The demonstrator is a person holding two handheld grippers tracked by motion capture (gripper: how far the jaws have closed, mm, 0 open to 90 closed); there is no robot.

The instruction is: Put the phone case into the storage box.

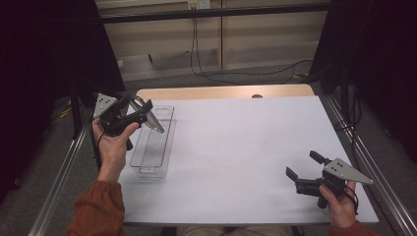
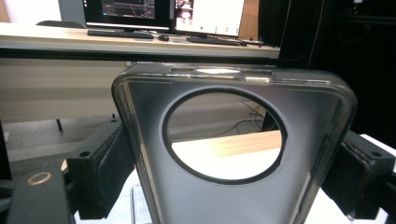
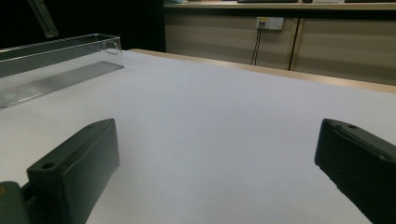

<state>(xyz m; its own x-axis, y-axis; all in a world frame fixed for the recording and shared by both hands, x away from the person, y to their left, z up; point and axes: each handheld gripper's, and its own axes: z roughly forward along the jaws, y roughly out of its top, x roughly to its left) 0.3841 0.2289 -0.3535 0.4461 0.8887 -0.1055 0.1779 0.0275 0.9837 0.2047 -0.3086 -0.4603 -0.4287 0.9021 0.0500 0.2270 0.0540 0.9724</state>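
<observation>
Left hand-held gripper (image 1: 132, 114): jaws clamped on both side edges of a grey phone case (image 2: 233, 154) with a round camera opening, held above the clear plastic tray (image 1: 152, 147) at the worktop's (image 1: 246, 147) left side. Right hand-held gripper (image 1: 305, 169): jaws apart, holding nothing, low over the worktop's right front corner.

The left tool (image 1: 139, 112) holds a phone case (image 1: 150, 117) tilted above the clear tray (image 1: 156, 147) at the desk's (image 1: 236, 147) left side, while the right tool (image 1: 304, 171) hovers wide-jawed, well apart, near the right front corner.
</observation>
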